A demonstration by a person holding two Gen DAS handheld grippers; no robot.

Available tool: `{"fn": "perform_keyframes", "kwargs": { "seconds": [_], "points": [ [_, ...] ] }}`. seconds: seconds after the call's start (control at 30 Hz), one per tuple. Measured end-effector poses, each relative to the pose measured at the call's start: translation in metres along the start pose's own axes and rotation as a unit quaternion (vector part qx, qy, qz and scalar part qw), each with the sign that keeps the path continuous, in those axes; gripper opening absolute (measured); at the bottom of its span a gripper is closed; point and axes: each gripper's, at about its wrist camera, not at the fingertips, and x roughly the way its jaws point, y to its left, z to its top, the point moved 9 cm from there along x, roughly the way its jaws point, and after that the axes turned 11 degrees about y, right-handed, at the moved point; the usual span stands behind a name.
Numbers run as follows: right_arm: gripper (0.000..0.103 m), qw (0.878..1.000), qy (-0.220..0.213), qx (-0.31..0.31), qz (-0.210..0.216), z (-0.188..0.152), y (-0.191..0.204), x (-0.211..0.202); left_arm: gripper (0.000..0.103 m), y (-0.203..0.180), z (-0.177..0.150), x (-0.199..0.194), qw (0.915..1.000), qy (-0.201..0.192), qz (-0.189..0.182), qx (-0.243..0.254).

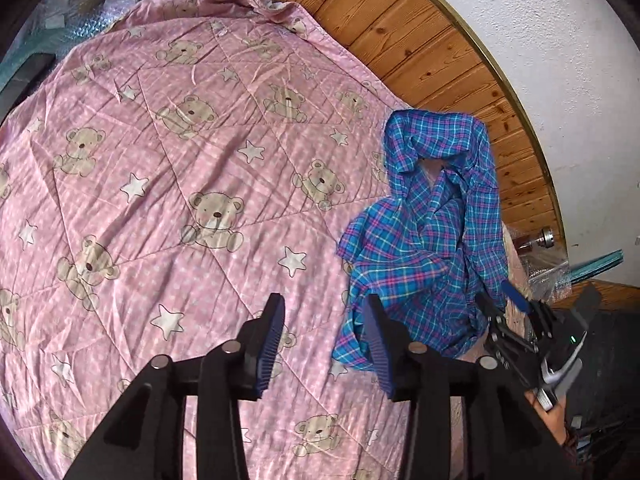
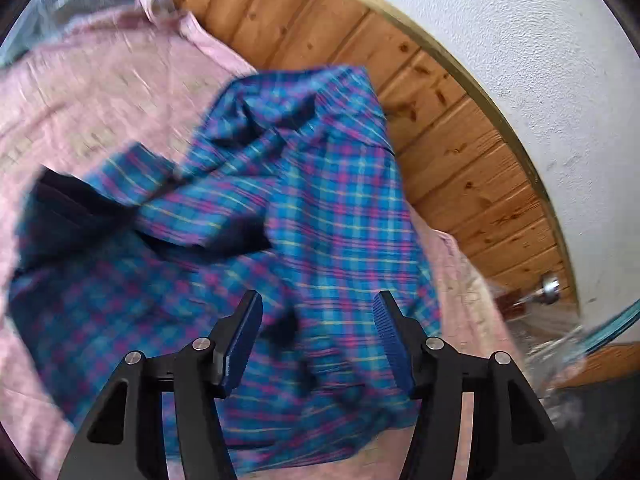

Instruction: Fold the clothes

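Observation:
A crumpled blue plaid shirt (image 1: 424, 240) lies on the right side of a pink teddy-bear quilt (image 1: 180, 160). In the left wrist view my left gripper (image 1: 325, 302) is open just above the quilt, its right finger at the shirt's lower left edge and nothing between its pads. My right gripper (image 1: 496, 296), held by a hand, sits at the shirt's lower right edge. In the blurred right wrist view, the right gripper (image 2: 319, 300) stands wide open over the shirt (image 2: 320, 200), whose cloth fills the frame below its fingers.
A wood-panelled board (image 1: 440, 60) runs along the quilt's far side under a white wall (image 1: 560, 40). A metal knob (image 1: 546, 237) and clear plastic wrap (image 1: 548, 272) lie to the right. Bubble wrap (image 1: 92, 12) sits beyond the quilt's far left corner.

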Motion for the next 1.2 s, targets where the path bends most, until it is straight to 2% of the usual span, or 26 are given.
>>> {"fn": "perform_keyframes", "kwargs": {
  "seconds": [0.03,0.1,0.13,0.17,0.2,0.27,0.3,0.33,0.4,0.47,0.57,0.6,0.67,0.7,0.77,0.83,0.9,1.0,1.07,1.13,1.2],
  "points": [
    [0.059,0.999,0.021,-0.031,-0.022,0.004,-0.008,0.026,0.050,-0.006,-0.001,0.004,0.9999,0.005,-0.009,-0.001],
    [0.059,0.994,0.050,-0.088,-0.038,-0.001,-0.007,0.059,0.051,-0.023,-0.003,0.012,0.9996,0.018,-0.021,0.009],
    [0.055,0.991,0.066,-0.109,-0.044,-0.003,-0.006,0.073,0.051,-0.033,-0.003,0.016,0.9992,0.025,-0.023,0.021],
    [0.045,0.989,0.075,-0.114,-0.053,-0.003,-0.009,0.082,0.051,-0.043,-0.003,0.020,0.9986,0.031,-0.024,0.035],
    [0.004,0.993,0.073,-0.084,-0.036,0.000,-0.016,0.079,0.051,-0.053,-0.002,0.024,0.9978,0.037,-0.024,0.048],
    [0.003,0.997,0.067,-0.023,0.001,0.005,-0.030,0.072,0.051,-0.066,0.005,0.023,0.9971,0.035,-0.026,0.063],
    [0.002,0.999,0.045,-0.007,0.013,0.008,-0.031,0.054,0.051,-0.072,0.009,0.022,0.9969,0.030,-0.026,0.068],
    [0.002,0.999,0.019,0.005,0.045,0.009,-0.025,0.027,0.051,-0.075,0.014,0.019,0.9969,0.024,-0.027,0.070],
    [0.002,0.992,-0.033,0.015,0.120,0.007,-0.001,-0.033,0.051,-0.073,0.026,0.009,0.9975,0.006,-0.031,0.064],
    [0.002,0.976,-0.077,-0.005,0.204,-0.003,0.042,-0.097,0.051,-0.065,0.038,-0.001,0.9980,-0.012,-0.028,0.056],
    [0.002,0.957,-0.084,-0.057,0.272,-0.037,0.117,-0.140,0.057,-0.056,0.046,0.002,0.9985,-0.010,-0.034,0.041],
    [0.003,0.960,-0.081,-0.060,0.260,-0.046,0.131,-0.137,0.061,-0.053,0.047,0.005,0.9986,-0.007,-0.038,0.036],
    [0.013,0.966,-0.053,-0.064,0.247,-0.065,0.149,-0.120,0.062,-0.057,0.041,0.019,0.9976,0.018,-0.057,0.036],
    [0.020,0.966,-0.051,-0.057,0.248,-0.071,0.145,-0.119,0.062,-0.062,0.034,0.031,0.9962,0.038,-0.066,0.042],
    [0.026,0.963,-0.050,-0.034,0.263,-0.081,0.129,-0.120,0.062,-0.069,0.019,0.051,0.9940,0.068,-0.066,0.053],
    [0.041,0.958,-0.061,0.014,0.278,-0.086,0.094,-0.123,0.062,-0.071,0.009,0.067,0.9931,0.084,-0.061,0.053],
    [0.050,0.956,-0.069,0.059,0.279,-0.092,0.058,-0.120,0.062,-0.069,0.001,0.081,0.9930,0.095,-0.054,0.046],
    [0.051,0.959,-0.052,0.112,0.256,-0.093,0.014,-0.092,0.062,-0.075,-0.007,0.096,0.9910,0.112,-0.066,0.031],
    [0.051,0.957,-0.041,0.151,0.245,-0.097,-0.023,-0.066,0.062,-0.084,-0.008,0.090,0.9898,0.103,-0.094,0.026],
    [0.052,0.943,-0.033,0.204,0.261,-0.118,-0.047,-0.050,0.062,-0.088,-0.008,0.077,0.9883,0.086,-0.124,0.018],
    [0.053,0.926,-0.011,0.251,0.283,-0.134,-0.060,-0.027,0.065,-0.084,-0.011,0.067,0.9878,0.072,-0.137,0.011]
  ]
}}
